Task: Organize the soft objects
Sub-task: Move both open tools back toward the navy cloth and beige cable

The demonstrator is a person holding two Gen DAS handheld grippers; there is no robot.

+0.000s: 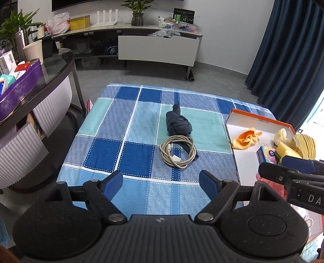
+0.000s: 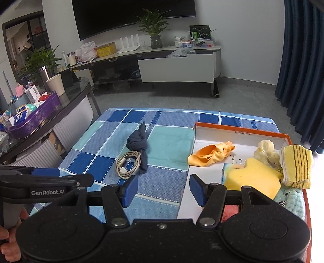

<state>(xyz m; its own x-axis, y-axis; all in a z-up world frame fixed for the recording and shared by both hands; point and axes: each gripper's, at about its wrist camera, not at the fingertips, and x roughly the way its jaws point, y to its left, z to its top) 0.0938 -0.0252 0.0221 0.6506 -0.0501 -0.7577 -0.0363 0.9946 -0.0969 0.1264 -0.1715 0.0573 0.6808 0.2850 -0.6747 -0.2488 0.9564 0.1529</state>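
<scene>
On checked blue cloth, dark knotted rag, coiled cable, both claws agape, empty.

White walls and a grey tiled floor. A low media console along the far wall carries a potted plant beneath a dark television. Dark blue curtains hang at the right of the frame.

A home living room, it seems: a wall television at twelve o'clock above a long cabinet with potted plants.
</scene>
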